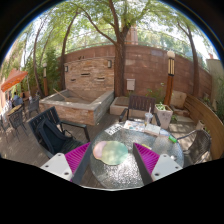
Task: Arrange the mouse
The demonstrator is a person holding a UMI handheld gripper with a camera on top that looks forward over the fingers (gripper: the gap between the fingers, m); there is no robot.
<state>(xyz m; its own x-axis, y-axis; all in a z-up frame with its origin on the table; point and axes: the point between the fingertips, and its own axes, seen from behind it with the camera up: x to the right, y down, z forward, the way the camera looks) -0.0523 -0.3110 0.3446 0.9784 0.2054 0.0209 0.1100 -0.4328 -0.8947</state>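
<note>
A pale green and pink rounded mouse (110, 152) lies on a shiny grey table top (112, 176). It stands between my gripper's (112, 157) two fingers, near their tips. The left pad (78, 156) and the right pad (146, 158) are magenta and each stands apart from the mouse with a gap. The gripper is open and low over the table top.
This is an outdoor patio. Black chairs (48, 130) stand ahead to the left. A raised stone planter (76, 104) and a brick wall (140, 70) lie beyond. A tree trunk (120, 60) rises in the middle. Small items and a potted plant (163, 113) are to the right.
</note>
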